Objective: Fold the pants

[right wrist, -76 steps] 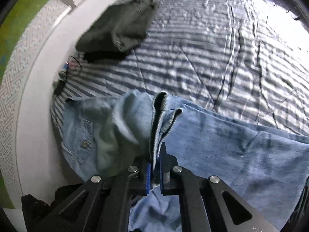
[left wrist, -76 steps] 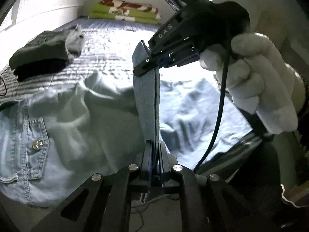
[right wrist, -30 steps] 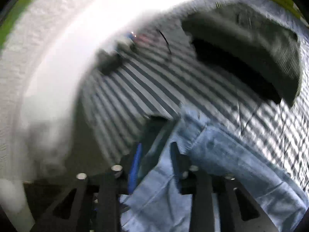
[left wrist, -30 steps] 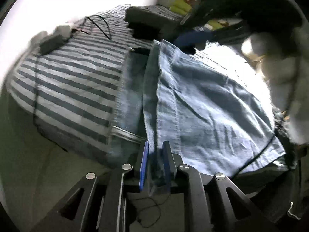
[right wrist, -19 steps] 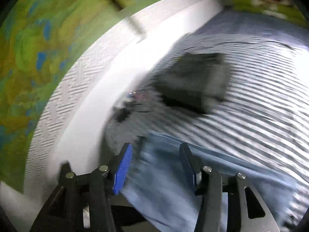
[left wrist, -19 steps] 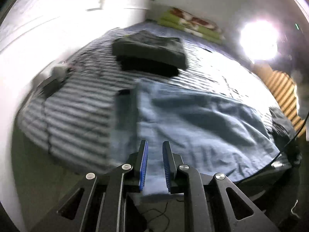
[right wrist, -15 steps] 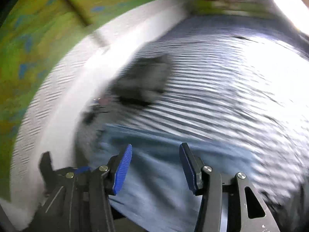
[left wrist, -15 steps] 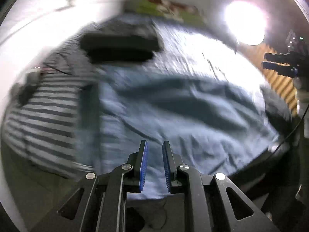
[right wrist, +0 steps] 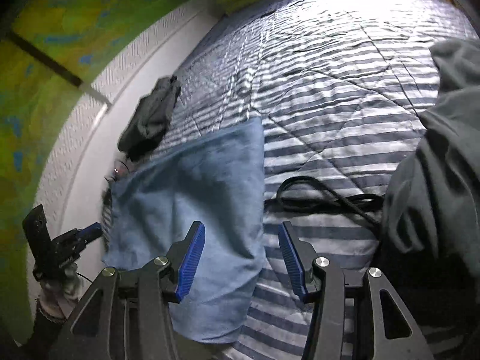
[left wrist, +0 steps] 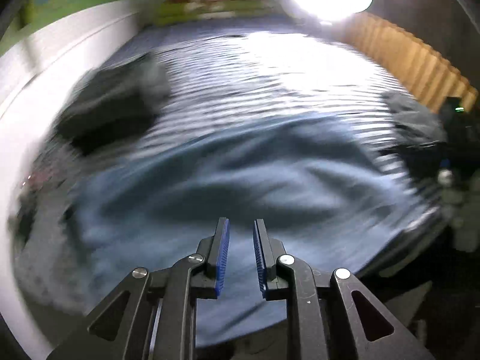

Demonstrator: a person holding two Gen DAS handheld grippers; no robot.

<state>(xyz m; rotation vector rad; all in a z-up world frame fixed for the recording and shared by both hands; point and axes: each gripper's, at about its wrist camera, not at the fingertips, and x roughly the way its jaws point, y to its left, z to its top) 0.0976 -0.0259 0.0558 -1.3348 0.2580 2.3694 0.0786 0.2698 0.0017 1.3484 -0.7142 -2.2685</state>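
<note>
My left gripper (left wrist: 240, 241) hangs above the bed with its blue-padded jaws a narrow gap apart and nothing between them; they touch no cloth, and the light blue jeans (left wrist: 228, 186) lie blurred beneath and ahead of the fingertips. My right gripper (right wrist: 241, 241) is parted wider, its jaws well apart and empty, hovering over the right-hand edge of the jeans (right wrist: 192, 198) where the denim meets the striped quilt (right wrist: 330, 96); neither pad presses on the fabric. From the right wrist view the jeans lie flat as a folded panel on the near left part of the bed, close to the white wall panel (right wrist: 90, 138), with one long straight edge running up the quilt. A dark folded garment (right wrist: 150, 120) sits beyond them by the wall, just past their far corner. A black cable (right wrist: 318, 195) loops on the quilt to the right of the jeans, apart from them, and a grey garment (right wrist: 435, 156) is heaped at the right. My left gripper also shows in the right wrist view, at the lower left beside the wall.
</note>
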